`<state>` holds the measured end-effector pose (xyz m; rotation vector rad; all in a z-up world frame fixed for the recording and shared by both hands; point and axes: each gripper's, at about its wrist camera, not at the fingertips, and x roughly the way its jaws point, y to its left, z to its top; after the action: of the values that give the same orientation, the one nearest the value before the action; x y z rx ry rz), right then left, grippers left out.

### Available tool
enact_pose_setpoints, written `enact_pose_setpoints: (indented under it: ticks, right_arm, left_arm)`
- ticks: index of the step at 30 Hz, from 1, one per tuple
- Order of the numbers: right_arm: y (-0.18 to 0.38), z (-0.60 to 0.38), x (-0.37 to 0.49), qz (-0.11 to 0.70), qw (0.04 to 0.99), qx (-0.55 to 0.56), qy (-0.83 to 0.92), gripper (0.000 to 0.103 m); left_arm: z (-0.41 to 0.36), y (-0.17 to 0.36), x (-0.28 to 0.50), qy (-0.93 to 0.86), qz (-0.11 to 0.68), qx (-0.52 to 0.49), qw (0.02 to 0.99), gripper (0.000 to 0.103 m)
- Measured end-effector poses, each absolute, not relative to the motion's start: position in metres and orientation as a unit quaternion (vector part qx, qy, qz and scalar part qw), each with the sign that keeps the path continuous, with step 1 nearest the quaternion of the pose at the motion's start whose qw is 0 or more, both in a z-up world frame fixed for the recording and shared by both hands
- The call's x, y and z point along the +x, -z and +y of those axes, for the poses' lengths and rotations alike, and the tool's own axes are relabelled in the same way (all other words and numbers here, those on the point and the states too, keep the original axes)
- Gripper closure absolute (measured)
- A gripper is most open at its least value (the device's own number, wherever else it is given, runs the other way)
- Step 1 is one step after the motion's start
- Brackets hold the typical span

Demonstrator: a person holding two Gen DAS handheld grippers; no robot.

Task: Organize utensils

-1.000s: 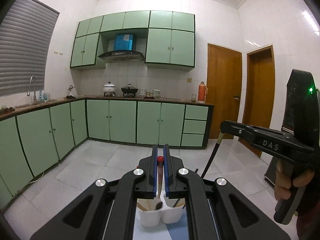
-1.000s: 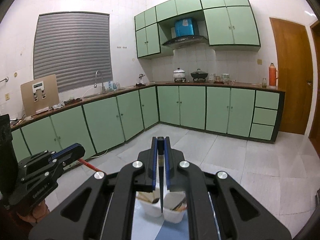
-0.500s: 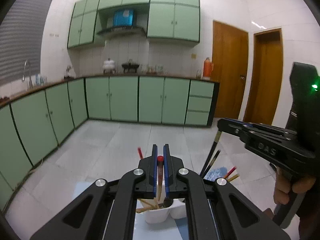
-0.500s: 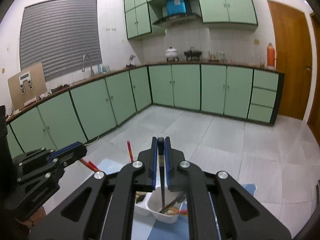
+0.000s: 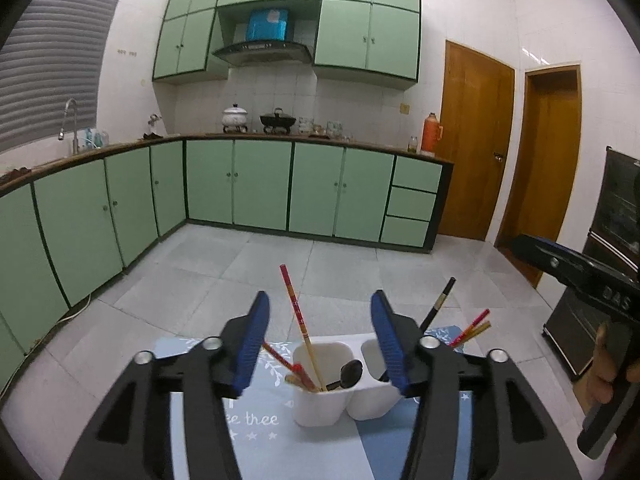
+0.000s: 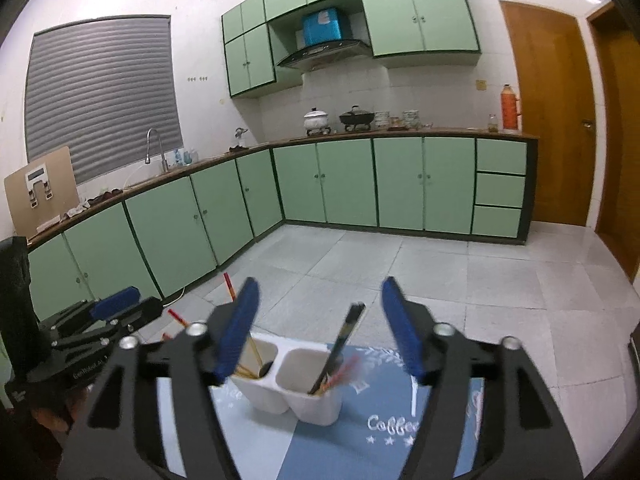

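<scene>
A white two-compartment utensil holder (image 5: 320, 408) stands on a blue placemat (image 5: 264, 420). Its left cup holds a red chopstick (image 5: 294, 304), more chopsticks and a dark spoon (image 5: 348, 372). Its right cup holds a black chopstick (image 5: 438, 304) and red and yellow ones (image 5: 474, 326). My left gripper (image 5: 320, 344) is open and empty just above the left cup. In the right wrist view the holder (image 6: 280, 394) sits below my open, empty right gripper (image 6: 320, 336), with the black chopstick (image 6: 344, 340) leaning in the right cup.
The placemat (image 6: 380, 432) lies on a table above a grey tiled floor. Green cabinets (image 5: 240, 184) line the far walls. The other gripper shows at the right edge of the left wrist view (image 5: 576, 272) and at the left of the right wrist view (image 6: 92, 320).
Both grippers were shut, the left on a red chopstick and the right on a black one. Both have dipped toward the holder and opened, and the chopsticks now stand in the cups.
</scene>
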<state>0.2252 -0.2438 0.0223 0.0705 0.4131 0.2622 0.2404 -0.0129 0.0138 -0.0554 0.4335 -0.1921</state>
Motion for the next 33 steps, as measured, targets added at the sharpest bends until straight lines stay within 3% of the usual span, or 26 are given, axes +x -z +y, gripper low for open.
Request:
enact_pose_setpoints:
  ticks: [3,9,20,33]
  right_arm:
    - [-0.018,-0.247,0.204,0.207,0.971,0.034,-0.114,0.018]
    - [-0.009,-0.243,0.169,0.230,0.966,0.027,-0.114,0.007]
    - [-0.009,-0.242,0.133,0.245,0.961,0.046,-0.117,0.005]
    - [-0.016,-0.222,0.103,0.232,0.961,0.013,-0.153,0.005]
  left_arm:
    - [-0.012,-0.013,0.225,0.090,0.218,-0.030,0.971,0.040]
    - [-0.015,-0.014,0.191,0.079,0.218,-0.029,0.972,0.026]
    - [-0.015,-0.018,0.145,0.070,0.225,-0.022,0.972,0.009]
    - [-0.012,-0.027,0.117,0.071,0.211,-0.023,0.975,0.006]
